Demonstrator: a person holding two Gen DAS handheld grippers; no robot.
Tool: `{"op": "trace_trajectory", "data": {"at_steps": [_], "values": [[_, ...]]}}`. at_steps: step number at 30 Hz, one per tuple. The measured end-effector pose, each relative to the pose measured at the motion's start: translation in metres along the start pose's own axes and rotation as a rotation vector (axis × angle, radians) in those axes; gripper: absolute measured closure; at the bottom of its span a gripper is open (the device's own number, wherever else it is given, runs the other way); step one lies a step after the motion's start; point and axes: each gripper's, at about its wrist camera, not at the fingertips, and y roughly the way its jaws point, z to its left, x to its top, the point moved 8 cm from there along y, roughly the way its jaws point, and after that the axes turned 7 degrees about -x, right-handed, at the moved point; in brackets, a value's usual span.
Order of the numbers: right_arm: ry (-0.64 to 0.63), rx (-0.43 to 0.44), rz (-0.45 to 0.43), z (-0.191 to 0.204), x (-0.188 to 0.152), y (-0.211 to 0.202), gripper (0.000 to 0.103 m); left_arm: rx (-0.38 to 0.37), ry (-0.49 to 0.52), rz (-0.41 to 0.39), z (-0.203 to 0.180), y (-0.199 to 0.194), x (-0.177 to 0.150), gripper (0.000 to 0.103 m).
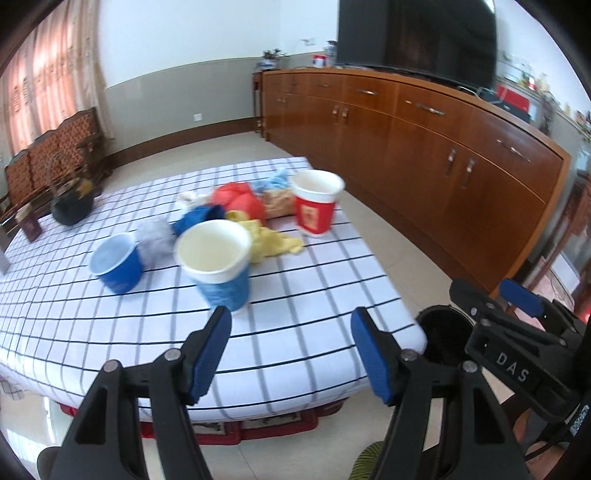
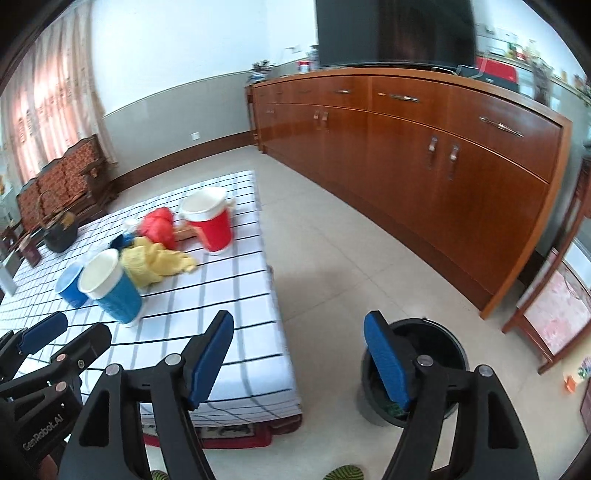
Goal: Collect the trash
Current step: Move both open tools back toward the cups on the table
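On the checked tablecloth [image 1: 314, 280] stand a light blue paper cup [image 1: 218, 264], a dark blue cup [image 1: 116, 264] and a red cup [image 1: 316, 202]. Between them lie crumpled scraps: yellow [image 1: 271, 240], red [image 1: 240, 201], blue [image 1: 197, 218] and grey [image 1: 155, 240]. My left gripper [image 1: 290, 339] is open and empty, just short of the light blue cup. My right gripper [image 2: 297, 350] is open and empty, over the table's right end beside the black bin [image 2: 443, 354]. The right wrist view also shows the light blue cup [image 2: 112, 286], red cup [image 2: 210, 221] and yellow scrap [image 2: 155, 264].
A long wooden sideboard [image 1: 424, 147] with a television [image 1: 417, 33] runs along the right. A black kettle [image 1: 70, 206] sits at the table's far left. The bin [image 1: 443, 336] stands on the floor off the table's right corner. A wooden bench [image 1: 55, 147] stands by the curtain.
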Motion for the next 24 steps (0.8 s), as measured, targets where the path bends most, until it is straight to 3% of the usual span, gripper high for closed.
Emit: {"op": "trace_trajectory", "data": {"at_steps": [9, 24], "values": [[-0.072, 0.072, -0.003, 0.060, 0.005, 0.004, 0.028, 0.058, -0.064, 0.001, 0.052, -0.005, -0.005, 0.034], [-0.122, 0.181, 0.006, 0.126, 0.011, 0.018, 0.025, 0.179, -0.196, 0.020, 0.140, 0.000, -0.014, 0.034]]}}
